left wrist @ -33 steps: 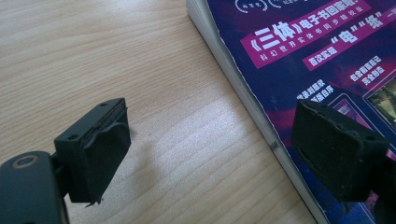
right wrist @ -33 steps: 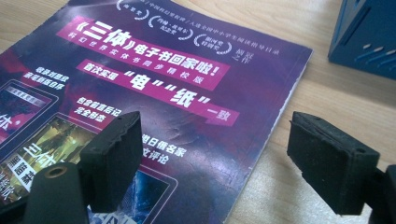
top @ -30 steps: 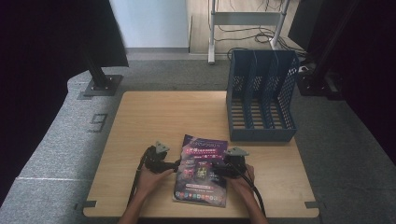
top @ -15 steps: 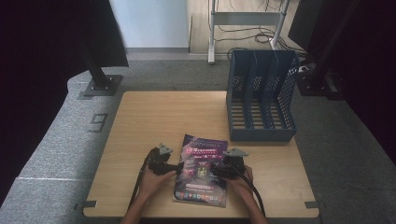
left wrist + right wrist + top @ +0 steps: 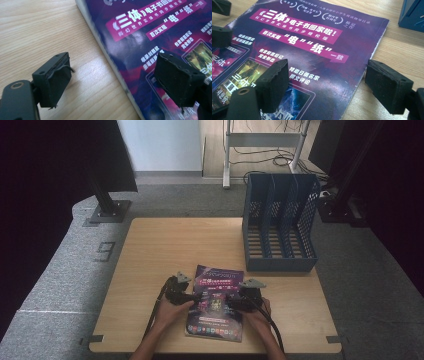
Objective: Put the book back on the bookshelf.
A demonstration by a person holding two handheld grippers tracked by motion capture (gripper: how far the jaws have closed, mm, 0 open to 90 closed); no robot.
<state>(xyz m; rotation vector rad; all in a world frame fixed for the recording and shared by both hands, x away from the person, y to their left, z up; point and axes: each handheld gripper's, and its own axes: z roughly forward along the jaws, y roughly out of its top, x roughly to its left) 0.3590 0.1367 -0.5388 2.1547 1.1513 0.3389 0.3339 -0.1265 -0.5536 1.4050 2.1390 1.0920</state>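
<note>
From the high view, a thin purple glossy-covered magazine [image 5: 216, 303] is lying flat near the front edge of the light wooden table [image 5: 165, 250], with the left gripper [image 5: 196, 297] and the right gripper [image 5: 226, 302] reaching in over its two long sides; the blue plastic three-slot file rack [image 5: 280, 227] is standing well apart at the far right. In the left gripper view, the jaws are gaping wide and gripping nothing, one pad [image 5: 53, 80] hanging over bare wood, the other over the cover, straddling the magazine's edge [image 5: 110, 58]. In the right gripper view, the jaws are likewise spread and empty, bracketing the opposite edge [image 5: 372, 55]. The risk, as I judge it: a flat, slick magazine is offering little lip, so closing pads may be skidding over the cover, pushing it across the table, or pinching only the top sheets and creasing them.
</note>
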